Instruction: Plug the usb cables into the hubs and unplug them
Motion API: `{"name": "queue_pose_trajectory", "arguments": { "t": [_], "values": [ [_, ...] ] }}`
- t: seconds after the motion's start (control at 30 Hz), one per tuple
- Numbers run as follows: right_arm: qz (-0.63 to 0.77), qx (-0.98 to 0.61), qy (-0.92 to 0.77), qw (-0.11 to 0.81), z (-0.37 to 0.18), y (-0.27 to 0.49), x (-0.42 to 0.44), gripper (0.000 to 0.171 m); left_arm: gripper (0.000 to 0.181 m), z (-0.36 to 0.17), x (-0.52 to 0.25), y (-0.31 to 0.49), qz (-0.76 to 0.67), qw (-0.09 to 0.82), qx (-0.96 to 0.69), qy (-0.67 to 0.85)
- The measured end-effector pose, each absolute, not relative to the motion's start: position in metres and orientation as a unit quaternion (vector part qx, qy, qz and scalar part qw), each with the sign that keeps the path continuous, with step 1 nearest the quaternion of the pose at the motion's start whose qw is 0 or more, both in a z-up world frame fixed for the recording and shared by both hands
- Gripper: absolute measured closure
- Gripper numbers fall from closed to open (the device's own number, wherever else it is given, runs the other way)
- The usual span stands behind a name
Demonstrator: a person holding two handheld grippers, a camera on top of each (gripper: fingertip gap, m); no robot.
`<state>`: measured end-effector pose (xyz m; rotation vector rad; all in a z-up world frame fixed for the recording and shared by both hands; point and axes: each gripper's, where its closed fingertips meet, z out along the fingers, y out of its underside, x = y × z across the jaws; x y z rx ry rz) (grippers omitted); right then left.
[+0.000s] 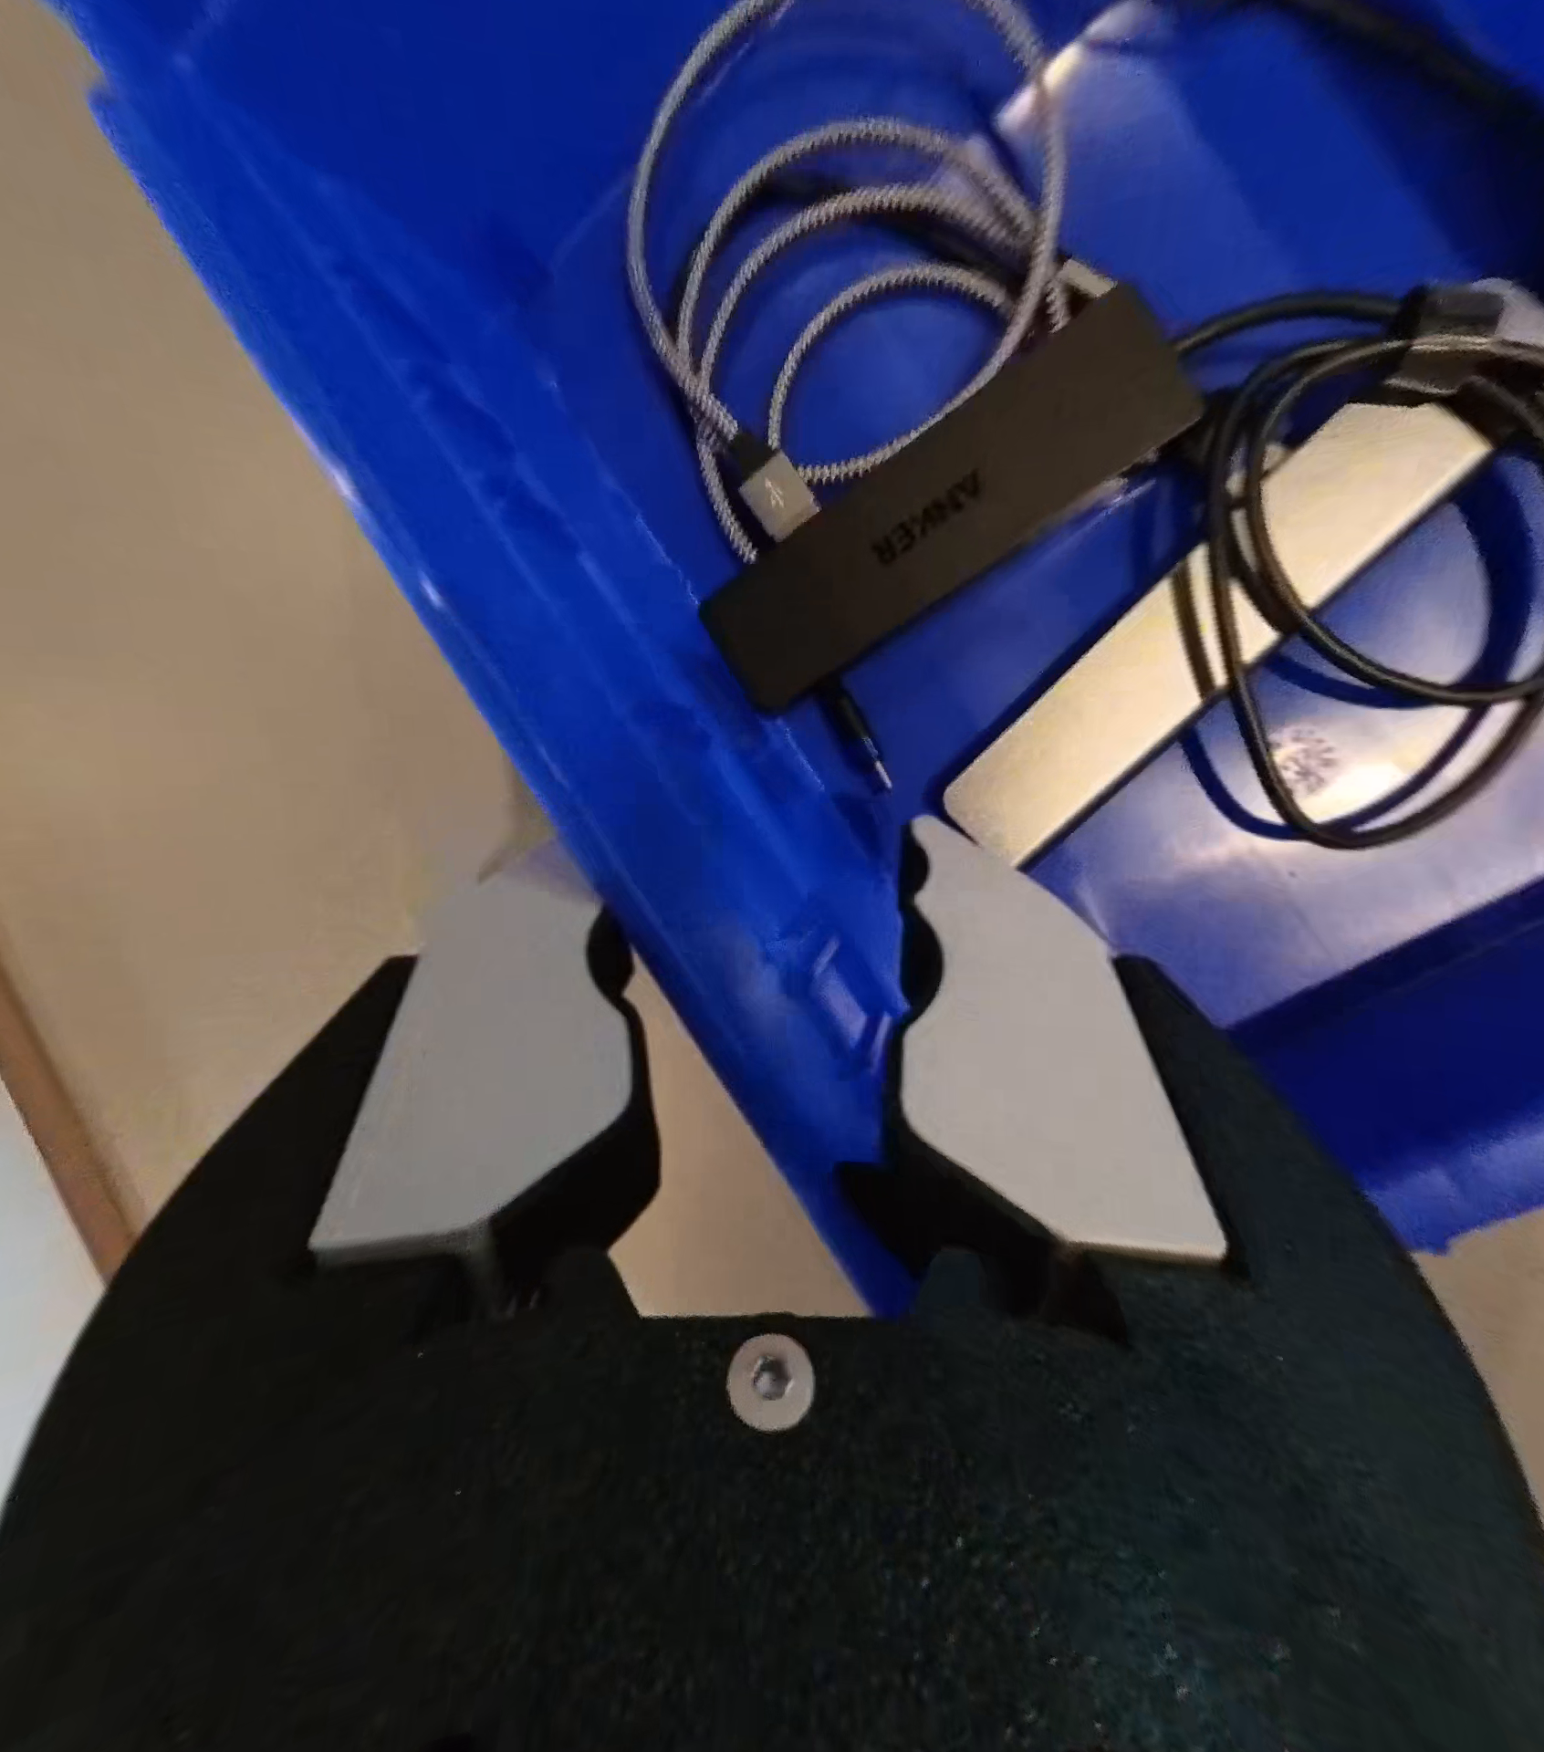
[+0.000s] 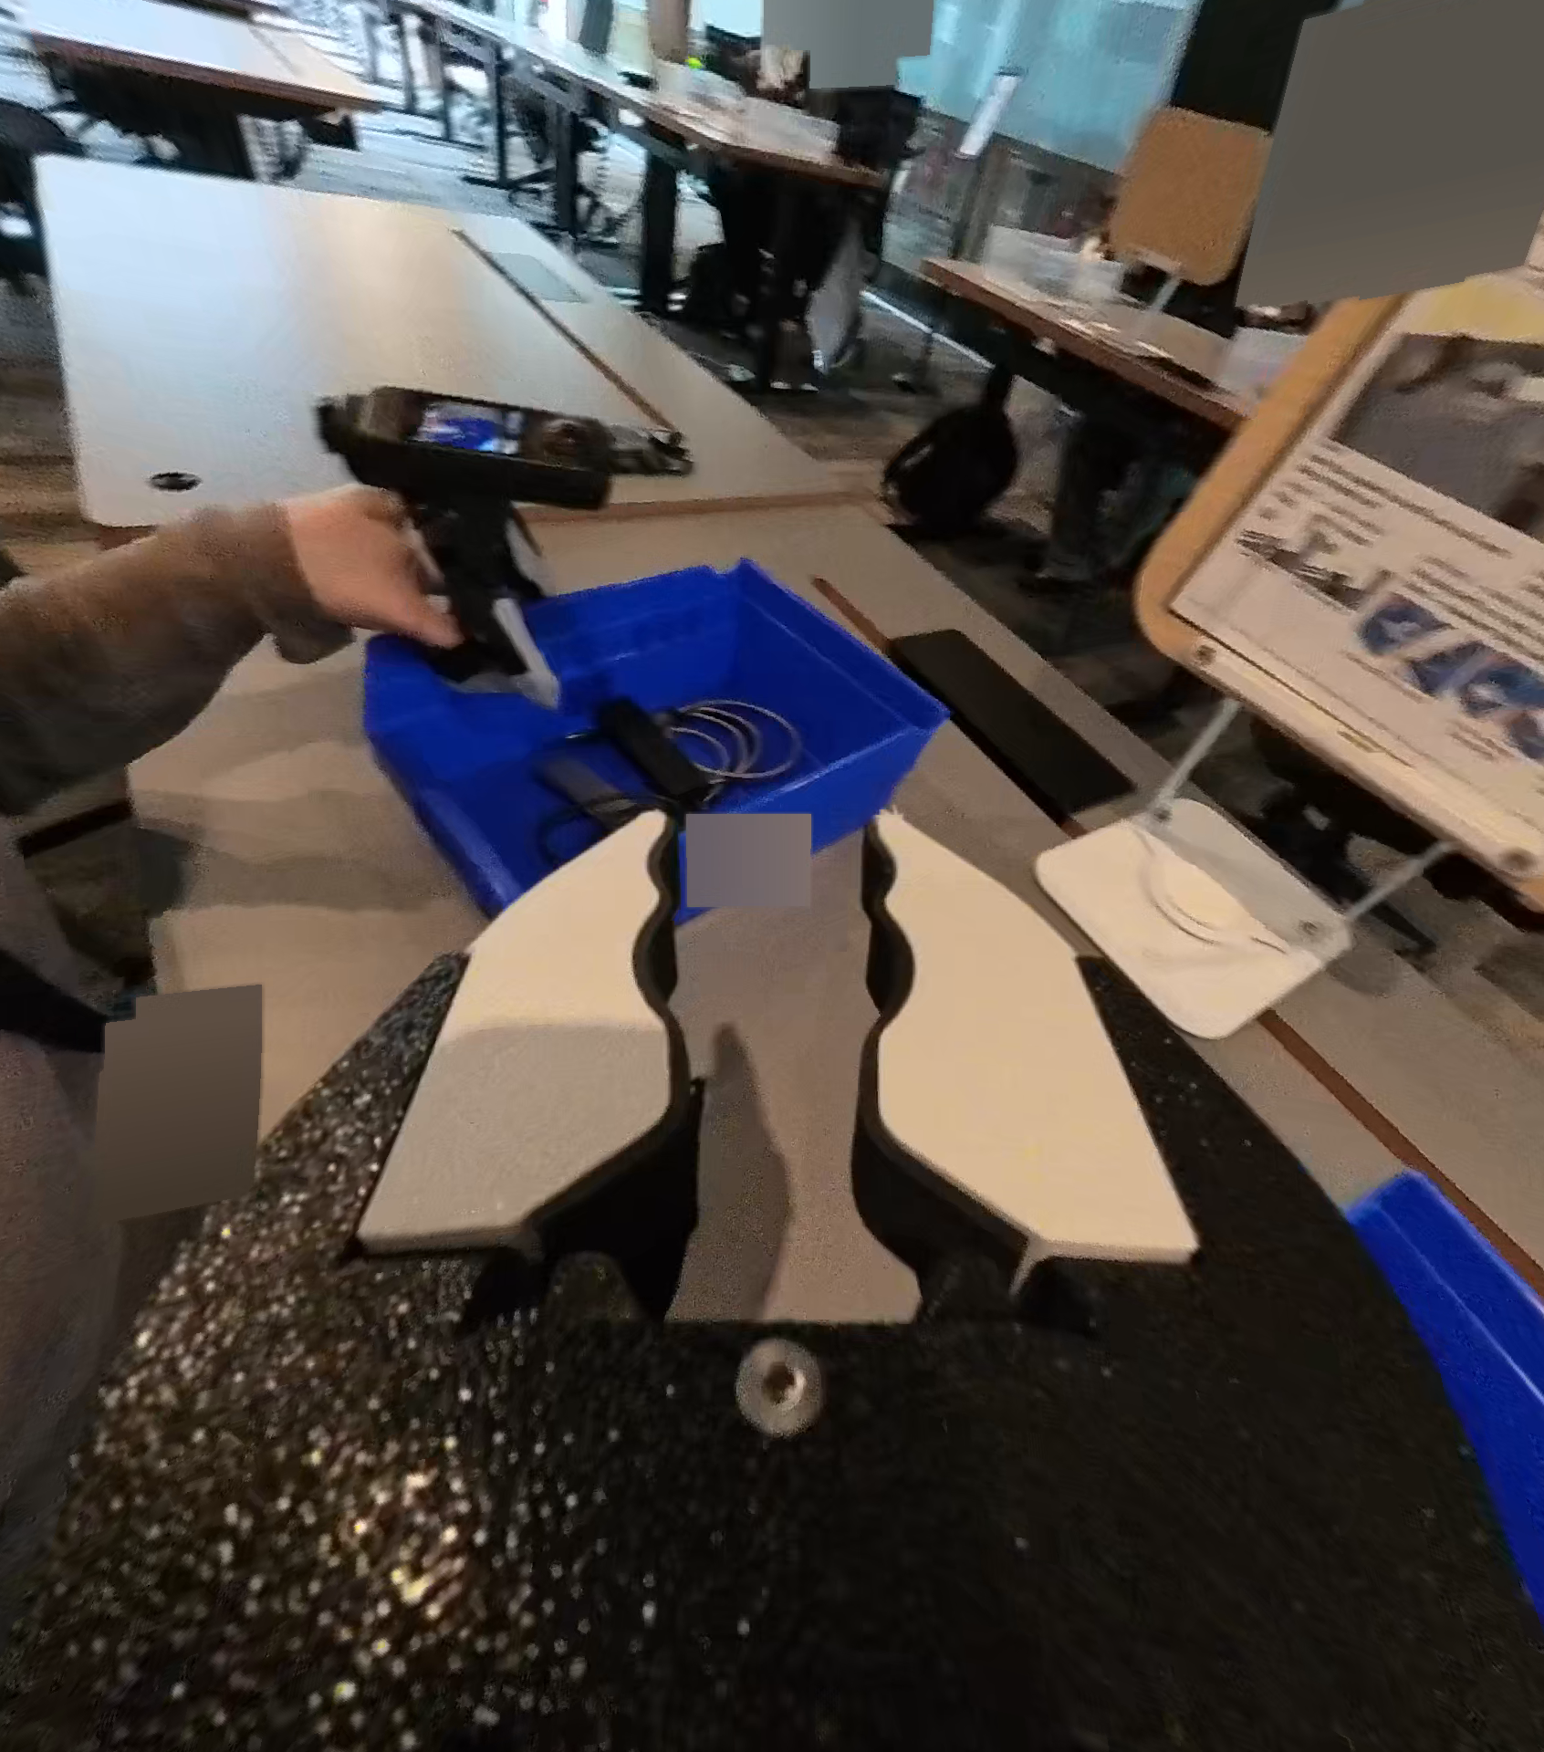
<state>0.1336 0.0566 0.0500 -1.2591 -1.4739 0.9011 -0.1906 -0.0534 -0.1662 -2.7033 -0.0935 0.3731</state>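
Two hubs lie in the blue bin (image 1: 484, 398) on the table (image 2: 294, 853): a black hub (image 1: 948, 512) with a braided grey cable (image 1: 730, 313) coiled beside it, that cable's silver plug (image 1: 773, 493) resting against the hub's long edge, and a silver hub (image 1: 1223, 607) under a loop of thin black cable (image 1: 1375, 588). Whether the silver plug is seated you cannot tell from here. Your left gripper (image 1: 730, 844) is spread wide, straddling the bin's wall and holding nothing; your right gripper (image 2: 768, 844) hangs released and empty over the table, just short of the bin. Expect everything to be light, so a hub will likely slide or lift when you push a plug in; pin the hub's body across its narrow width with one gripper. The hub shells look smooth and hard, so they may slip. The cables are limp and springy, so take each by its rigid plug housing, never the cord, and keep the plug square to the port. The thin black cable may snag on the silver hub as you lift it.
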Motion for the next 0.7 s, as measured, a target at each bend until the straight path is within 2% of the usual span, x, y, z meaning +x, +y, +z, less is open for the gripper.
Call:
{"name": "queue_pose_trajectory", "arguments": {
  "t": [0.1,0.13,0.33,0.7],
  "values": [
    [0.365,-0.500,-0.631,0.468,0.034,0.041,0.117,0.136,0.148,-0.172,-0.211,-0.070,0.166,0.155,-0.972,-0.063],
    [0.362,-0.495,-0.639,0.463,0.029,0.038,0.112,0.137,0.149,-0.171,-0.215,-0.072,0.173,0.159,-0.970,-0.058],
    [0.366,-0.486,-0.668,0.429,0.002,0.029,0.085,0.138,0.152,-0.172,-0.234,-0.099,0.164,0.166,-0.969,-0.081],
    [0.385,-0.473,-0.689,0.391,-0.026,0.025,0.037,0.142,0.152,-0.173,-0.314,-0.167,0.164,0.174,-0.965,-0.110]
  ]
}}
